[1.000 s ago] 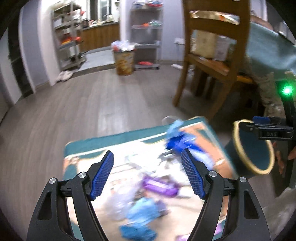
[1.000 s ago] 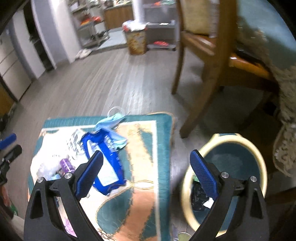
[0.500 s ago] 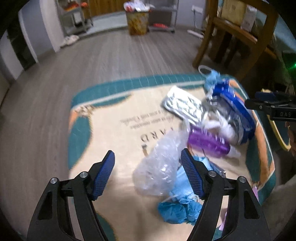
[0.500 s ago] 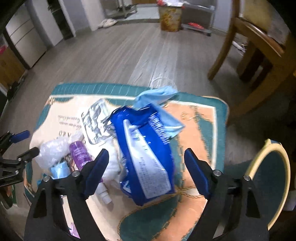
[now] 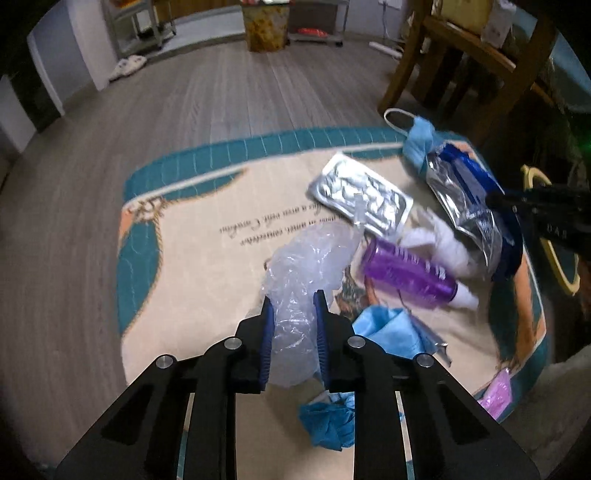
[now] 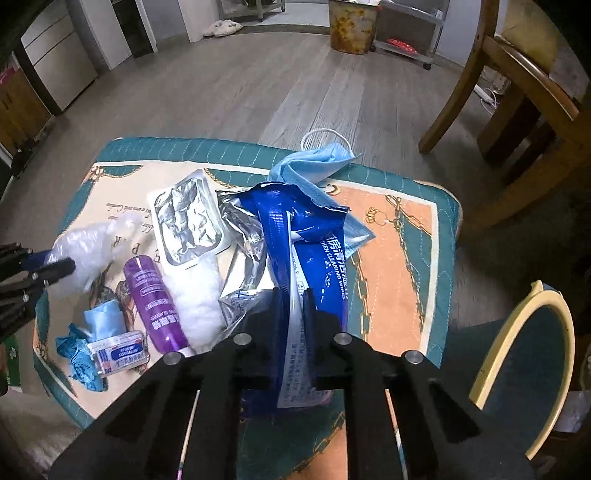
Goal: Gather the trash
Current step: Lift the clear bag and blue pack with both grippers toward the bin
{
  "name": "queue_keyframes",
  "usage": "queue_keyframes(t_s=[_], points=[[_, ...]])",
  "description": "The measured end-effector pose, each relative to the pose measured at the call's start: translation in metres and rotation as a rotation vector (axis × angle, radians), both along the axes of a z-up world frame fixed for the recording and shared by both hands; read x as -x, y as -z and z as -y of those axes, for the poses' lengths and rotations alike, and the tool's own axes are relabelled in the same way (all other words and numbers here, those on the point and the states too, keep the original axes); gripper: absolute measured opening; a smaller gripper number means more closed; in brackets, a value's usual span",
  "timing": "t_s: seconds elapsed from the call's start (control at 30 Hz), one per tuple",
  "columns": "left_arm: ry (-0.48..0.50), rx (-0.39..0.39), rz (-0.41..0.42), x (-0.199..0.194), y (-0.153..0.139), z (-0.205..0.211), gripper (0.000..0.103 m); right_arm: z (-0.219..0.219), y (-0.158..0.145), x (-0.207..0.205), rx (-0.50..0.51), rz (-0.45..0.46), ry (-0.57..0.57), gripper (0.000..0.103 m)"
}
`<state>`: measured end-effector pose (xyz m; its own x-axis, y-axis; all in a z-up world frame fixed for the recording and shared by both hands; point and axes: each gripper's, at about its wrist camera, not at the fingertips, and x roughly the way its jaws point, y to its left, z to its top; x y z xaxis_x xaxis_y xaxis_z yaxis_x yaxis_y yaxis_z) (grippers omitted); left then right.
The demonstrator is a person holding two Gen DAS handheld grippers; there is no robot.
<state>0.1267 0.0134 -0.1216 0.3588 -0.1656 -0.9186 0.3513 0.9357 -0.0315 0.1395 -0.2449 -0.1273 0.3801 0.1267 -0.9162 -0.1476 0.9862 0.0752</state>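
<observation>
Trash lies on a teal and cream mat [image 5: 192,236] on the floor. My left gripper [image 5: 293,306] is shut on a crumpled clear plastic bag [image 5: 306,258], also in the right wrist view [image 6: 88,243]. My right gripper [image 6: 293,295] is shut on a blue cleaning-wipes packet [image 6: 306,236], also in the left wrist view [image 5: 469,192]. Between them lie a purple bottle [image 6: 153,299], a silver foil tray [image 6: 188,218], white fluff [image 6: 199,291], a blue face mask [image 6: 314,162] and a blue crumpled glove [image 5: 328,421].
A teal bin with a yellow rim [image 6: 524,354] stands right of the mat. A wooden chair [image 6: 517,85] stands at the back right. A small white and blue box [image 6: 118,354] lies on the mat's near left. A patterned waste basket [image 6: 351,26] stands far back.
Both grippers have moved down onto the mat and closed. The left closed on the clear plastic bag, the right on the blue wipes packet.
</observation>
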Motion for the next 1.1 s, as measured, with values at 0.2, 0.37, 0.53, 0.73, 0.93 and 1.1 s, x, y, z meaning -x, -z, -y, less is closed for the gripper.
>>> queue_keyframes(t_s=[0.2,0.37,0.53,0.73,0.93,1.1], points=[[-0.004,0.008,0.076,0.009,-0.024,0.003,0.021,0.010,-0.031,0.019,-0.041,0.057,0.017,0.010],[0.014,0.037,0.152,0.015,-0.052,0.018,0.021,0.027,-0.063,0.046,-0.066,0.124,0.037,0.010],[0.055,0.086,0.210,0.023,-0.077,0.043,0.021,0.063,-0.090,0.069,-0.080,0.176,0.095,0.010],[0.127,0.159,0.261,0.029,-0.103,0.092,0.021,0.120,-0.113,0.092,-0.091,0.232,0.193,0.010],[0.231,0.183,0.272,0.035,-0.107,0.160,0.021,0.184,-0.115,0.114,-0.093,0.247,0.313,0.010],[0.318,0.184,0.253,0.040,-0.099,0.217,0.021,0.245,-0.108,0.134,-0.073,0.243,0.422,0.010]])
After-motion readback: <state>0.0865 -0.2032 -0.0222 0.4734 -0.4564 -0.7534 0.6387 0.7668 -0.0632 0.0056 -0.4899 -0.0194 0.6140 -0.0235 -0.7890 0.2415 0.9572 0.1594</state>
